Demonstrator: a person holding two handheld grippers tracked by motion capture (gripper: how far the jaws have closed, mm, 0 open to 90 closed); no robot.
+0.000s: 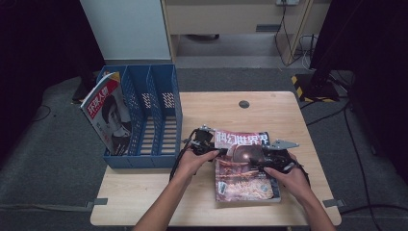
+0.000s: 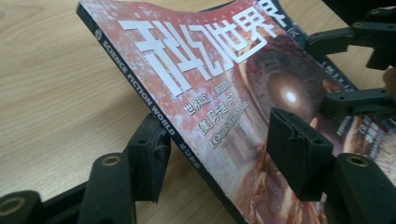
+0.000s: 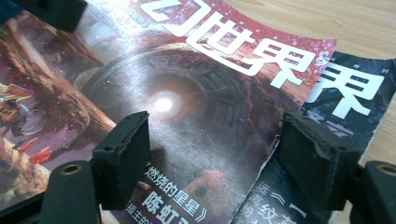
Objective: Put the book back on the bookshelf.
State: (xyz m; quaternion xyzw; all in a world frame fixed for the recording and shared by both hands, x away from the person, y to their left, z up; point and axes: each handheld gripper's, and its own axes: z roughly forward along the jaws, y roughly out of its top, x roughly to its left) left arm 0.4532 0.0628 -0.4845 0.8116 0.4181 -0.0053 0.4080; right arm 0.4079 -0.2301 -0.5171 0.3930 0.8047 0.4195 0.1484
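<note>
1. Red magazine [image 1: 243,159] lies on the table [image 1: 144,192], atop a darker magazine [image 3: 336,107].
2. Left gripper [image 2: 219,154] at its 9 o'clock straddles the spine, jaws part-open.
3. Right gripper [image 3: 219,158] at 3 o'clock straddles the opposite edge, part-open, pads not pressing.

Three magazines [image 1: 243,166] are counted, one rack [image 1: 163,96] with three slots, one table [image 1: 269,108], and two grippers [image 1: 204,142].

Wooden table [image 1: 144,192]: blue file rack [image 1: 159,115], magazines [image 1: 245,183] (stacked).
</note>
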